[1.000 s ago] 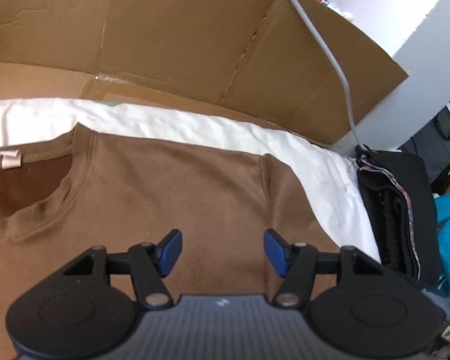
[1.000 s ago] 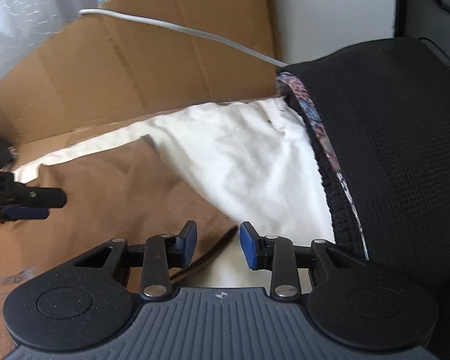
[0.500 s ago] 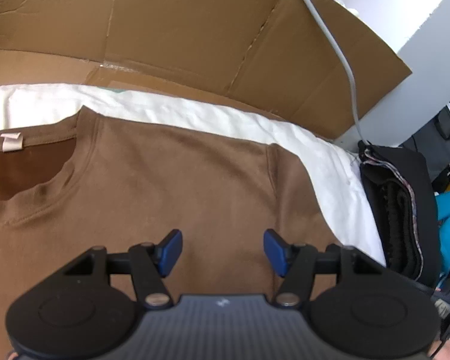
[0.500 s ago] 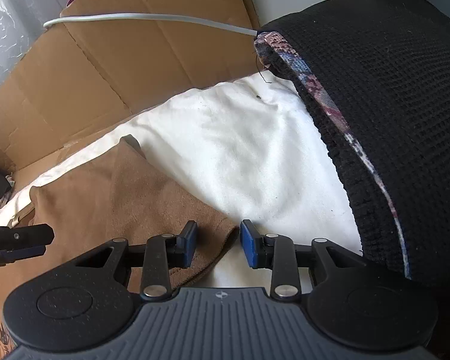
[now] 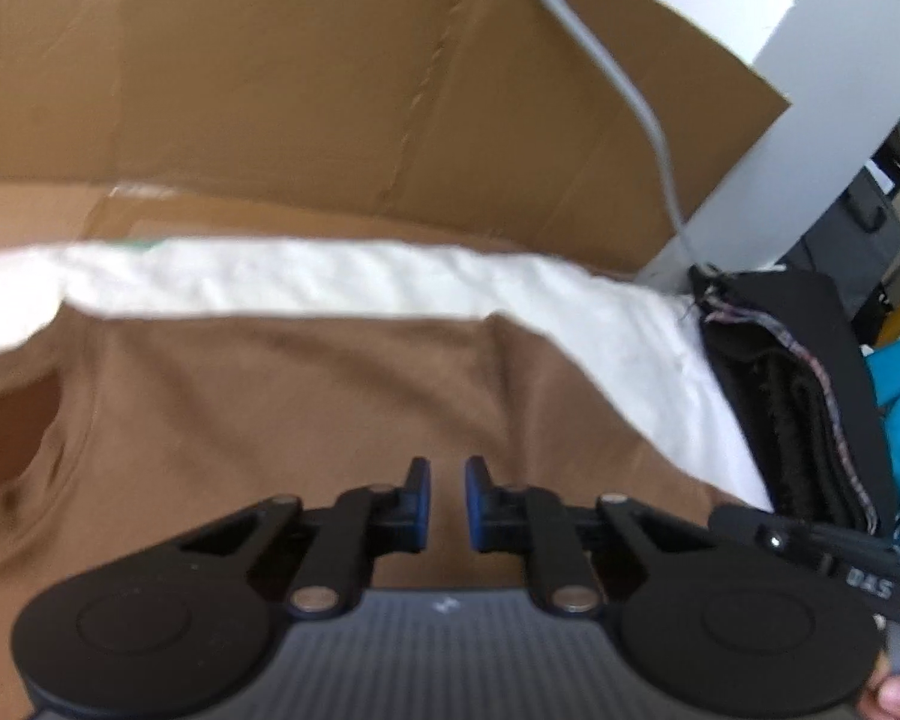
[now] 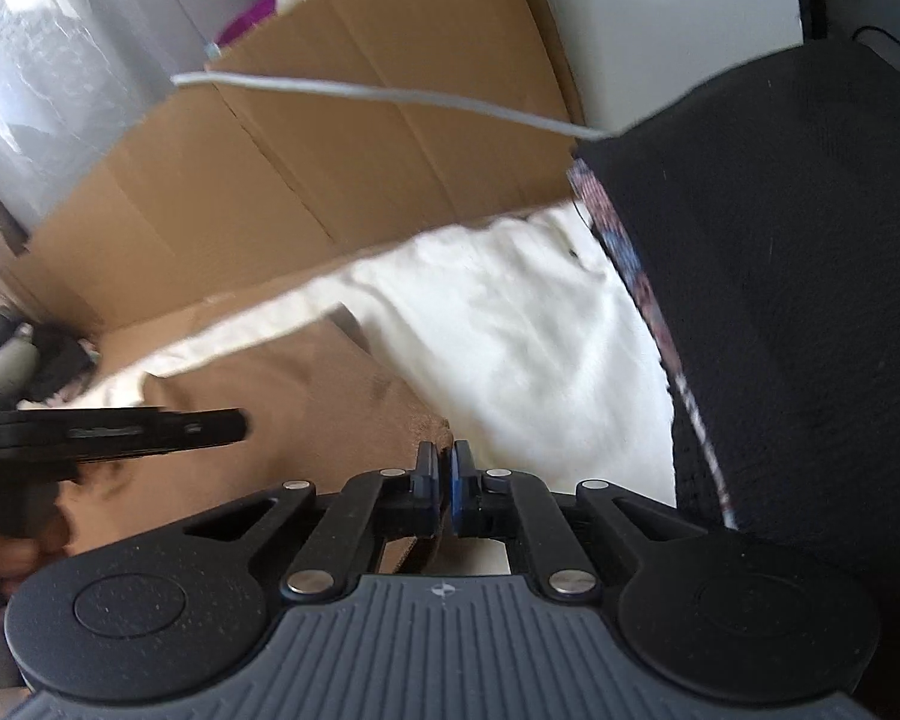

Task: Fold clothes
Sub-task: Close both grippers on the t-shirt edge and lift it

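**Sleeve pinch looks thin on the right**

Well, the brown T-shirt point(image 5: 282, 420) lies spread flat on a white sheet point(image 5: 390, 276), neck opening off to the left of the left wrist view, with cardboard point(image 5: 270, 90) propped behind it and a pile of black folded clothes point(image 6: 810, 300) just beside the sheet's right edge. The right tool point(image 6: 444, 483) has its blue pads all but pressed together right at the tip of the shirt's sleeve point(image 6: 414, 420); whether any cloth sits between them I cannot tell. The left tool point(image 5: 447, 495) hovers over the chest of the shirt with a narrow gap between its pads and nothing caught in them.

To my eye the risk is a weak hold. If the right tool has only the very hem, the sleeve could slip out on the lift and drop crooked. The left tool, if it closes on the flat chest, may bunch up a ridge and spoil the fold line. The grey cable point(image 6: 390, 96) hanging across the back could also snag a raised tool.
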`<state>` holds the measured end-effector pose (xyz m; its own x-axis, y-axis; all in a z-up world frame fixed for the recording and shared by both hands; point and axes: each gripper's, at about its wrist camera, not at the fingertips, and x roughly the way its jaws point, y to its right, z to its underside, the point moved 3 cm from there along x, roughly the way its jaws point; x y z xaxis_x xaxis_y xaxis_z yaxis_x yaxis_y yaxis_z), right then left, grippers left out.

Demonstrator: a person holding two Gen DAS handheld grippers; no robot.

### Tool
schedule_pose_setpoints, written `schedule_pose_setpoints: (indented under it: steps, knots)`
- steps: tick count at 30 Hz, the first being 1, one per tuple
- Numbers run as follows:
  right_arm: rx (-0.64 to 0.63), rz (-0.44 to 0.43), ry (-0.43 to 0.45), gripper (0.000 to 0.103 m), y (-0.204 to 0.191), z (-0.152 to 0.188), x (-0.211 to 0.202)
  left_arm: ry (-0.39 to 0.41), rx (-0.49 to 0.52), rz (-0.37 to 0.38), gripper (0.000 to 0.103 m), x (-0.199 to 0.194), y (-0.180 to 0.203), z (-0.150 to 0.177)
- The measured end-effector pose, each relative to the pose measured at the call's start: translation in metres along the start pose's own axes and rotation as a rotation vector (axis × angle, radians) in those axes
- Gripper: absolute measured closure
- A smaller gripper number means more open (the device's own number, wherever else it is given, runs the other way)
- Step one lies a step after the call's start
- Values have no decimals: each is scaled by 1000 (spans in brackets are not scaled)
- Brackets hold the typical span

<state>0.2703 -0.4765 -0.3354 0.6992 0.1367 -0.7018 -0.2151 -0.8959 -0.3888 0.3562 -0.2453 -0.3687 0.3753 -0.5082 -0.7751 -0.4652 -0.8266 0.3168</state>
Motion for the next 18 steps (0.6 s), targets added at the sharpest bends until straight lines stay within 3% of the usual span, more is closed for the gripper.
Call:
schedule_pose_setpoints:
  steps: [9,18]
  knots:
    - [60,-115,53,102,-17,-33,-37,21,54,-26,90,20,14,-25]
    - [103,-157,101,103,-19,-52,-56,25,99,-50,99,40,27,-42]
